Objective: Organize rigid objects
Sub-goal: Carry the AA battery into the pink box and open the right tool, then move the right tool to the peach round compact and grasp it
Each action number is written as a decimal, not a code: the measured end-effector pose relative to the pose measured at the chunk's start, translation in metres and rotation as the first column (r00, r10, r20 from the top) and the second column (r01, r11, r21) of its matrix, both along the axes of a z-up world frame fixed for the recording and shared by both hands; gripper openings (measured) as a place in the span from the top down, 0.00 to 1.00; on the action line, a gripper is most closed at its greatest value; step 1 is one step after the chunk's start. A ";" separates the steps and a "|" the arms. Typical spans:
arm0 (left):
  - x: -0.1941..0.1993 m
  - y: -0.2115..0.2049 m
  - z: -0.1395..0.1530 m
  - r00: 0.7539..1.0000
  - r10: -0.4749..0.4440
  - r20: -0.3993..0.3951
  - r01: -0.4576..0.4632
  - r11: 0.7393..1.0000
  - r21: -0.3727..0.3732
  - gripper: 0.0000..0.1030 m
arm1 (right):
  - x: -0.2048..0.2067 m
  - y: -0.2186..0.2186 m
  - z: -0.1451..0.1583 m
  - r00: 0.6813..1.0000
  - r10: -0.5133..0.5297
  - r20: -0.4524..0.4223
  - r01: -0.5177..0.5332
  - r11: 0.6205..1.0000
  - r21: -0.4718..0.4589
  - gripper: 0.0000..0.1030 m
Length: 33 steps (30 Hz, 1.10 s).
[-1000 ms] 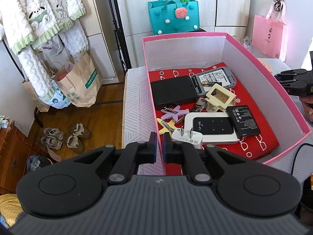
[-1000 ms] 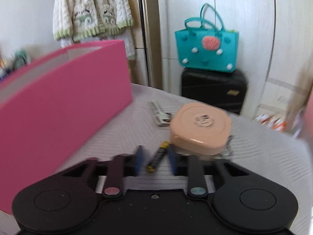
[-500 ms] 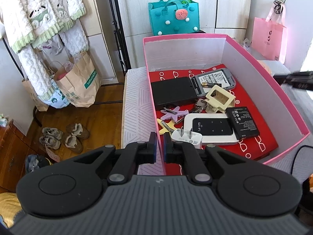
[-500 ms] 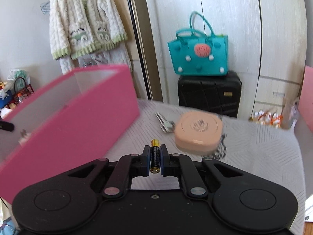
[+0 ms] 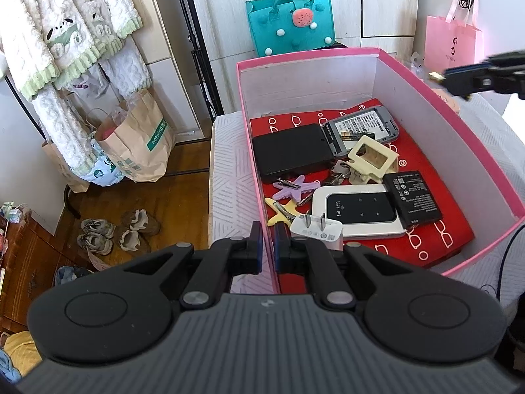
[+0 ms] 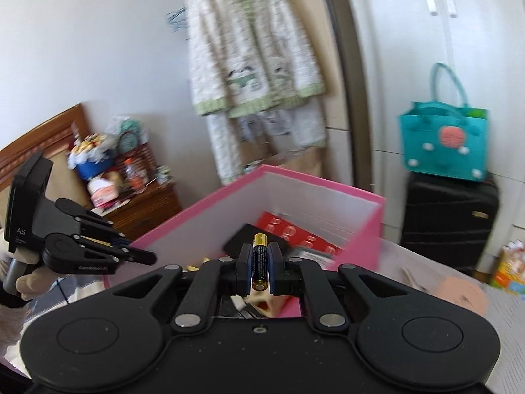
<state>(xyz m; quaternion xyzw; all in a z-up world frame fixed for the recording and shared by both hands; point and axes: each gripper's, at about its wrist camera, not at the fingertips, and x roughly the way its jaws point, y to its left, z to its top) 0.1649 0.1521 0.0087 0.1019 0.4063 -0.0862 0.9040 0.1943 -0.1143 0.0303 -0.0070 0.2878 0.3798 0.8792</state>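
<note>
Right gripper (image 6: 260,271) is clamped on an AA battery (image 6: 259,262), held upright between the pads with the gold cap upward. Gripping across the cylinder's middle likely keeps it from pivoting during the carry. The battery sits above the near rim of the pink box (image 6: 315,185), not yet inside.

Left gripper (image 5: 267,246) straddles the box's left wall (image 5: 254,177), pads on either side and nearly together, probably pinching it to steady the box; actual contact cannot be confirmed.

Box contents on the red liner (image 5: 456,234): Wi-Fi router (image 5: 357,208), flat battery pack (image 5: 413,202), black case (image 5: 292,152), white plug adapter (image 5: 316,231), cream hair claw (image 5: 372,159), star clips (image 5: 297,187), keys (image 5: 338,172).

Judgement: a release over bare liner near the far wall would avoid striking the electronics.
</note>
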 end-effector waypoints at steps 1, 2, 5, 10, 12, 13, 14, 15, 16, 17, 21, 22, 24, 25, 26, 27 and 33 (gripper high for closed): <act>0.001 0.000 0.000 1.000 0.000 -0.001 0.000 1.000 0.002 0.94 | 0.005 0.007 -0.002 1.000 0.016 0.002 -0.016 1.000 -0.014 0.89; 0.002 0.000 0.000 1.000 0.002 -0.002 -0.002 1.000 0.002 0.94 | 0.011 0.014 -0.003 1.000 0.024 0.000 -0.024 0.999 -0.026 0.89; 0.003 -0.002 -0.001 1.000 0.003 -0.003 -0.003 1.000 0.011 0.94 | 0.030 0.033 -0.012 1.000 0.021 -0.003 -0.021 0.997 -0.076 0.89; 0.003 0.000 0.000 1.000 0.005 -0.004 -0.005 1.000 -0.002 0.94 | 0.057 0.052 -0.035 0.999 -0.009 -0.040 0.004 0.992 -0.127 0.89; 0.003 0.000 -0.001 1.000 0.000 -0.001 0.000 1.000 -0.003 0.94 | 0.066 0.057 -0.042 0.998 -0.033 -0.044 0.026 0.987 -0.158 0.89; 0.003 0.000 -0.001 1.000 -0.001 0.000 0.001 1.000 -0.003 0.94 | 0.066 0.059 -0.043 0.999 -0.039 -0.022 0.035 0.985 -0.167 0.89; 0.003 0.000 -0.001 1.000 -0.001 0.001 0.001 1.000 0.000 0.94 | 0.066 0.059 -0.043 0.999 -0.045 -0.001 0.044 0.981 -0.187 0.89; 0.003 0.000 -0.001 1.000 -0.002 0.002 0.002 1.000 0.002 0.94 | 0.066 0.060 -0.043 0.998 -0.057 0.025 0.060 0.977 -0.202 0.87; 0.002 0.000 -0.001 1.000 -0.005 0.002 0.005 1.000 0.001 0.94 | 0.066 0.058 -0.041 0.997 -0.066 0.043 0.074 0.978 -0.197 0.85; 0.002 0.001 -0.001 1.000 -0.006 0.003 0.006 1.000 -0.001 0.94 | 0.064 0.056 -0.040 0.997 -0.068 0.048 0.075 0.979 -0.189 0.85; 0.002 0.002 -0.001 1.000 -0.007 0.003 0.007 1.000 -0.008 0.94 | 0.054 0.042 -0.031 0.994 -0.087 0.069 0.097 0.982 -0.160 0.85; 0.002 0.002 -0.001 1.000 -0.008 0.002 0.008 1.000 -0.011 0.94 | 0.051 0.037 -0.028 0.993 -0.095 0.074 0.105 0.983 -0.149 0.85; 0.002 0.002 -0.001 1.000 -0.008 0.004 0.008 1.000 -0.011 0.94 | 0.043 0.023 -0.022 0.991 -0.119 0.062 0.125 0.987 -0.104 0.84; 0.002 0.002 -0.001 1.000 -0.009 0.003 0.009 1.000 -0.013 0.94 | 0.040 0.015 -0.019 0.990 -0.132 0.051 0.136 0.987 -0.084 0.84; 0.002 0.002 -0.001 1.000 -0.009 0.002 0.009 1.000 -0.014 0.94 | 0.037 0.004 -0.016 0.988 -0.149 0.036 0.151 0.986 -0.065 0.84; 0.003 0.002 -0.001 1.000 -0.009 0.002 0.009 1.000 -0.016 0.94 | 0.034 -0.003 -0.015 0.986 -0.167 0.027 0.168 0.984 -0.054 0.83; 0.003 0.002 0.000 1.000 -0.010 0.006 0.010 1.000 -0.026 0.94 | 0.017 -0.064 -0.023 0.946 -0.316 0.065 0.318 0.948 -0.018 0.66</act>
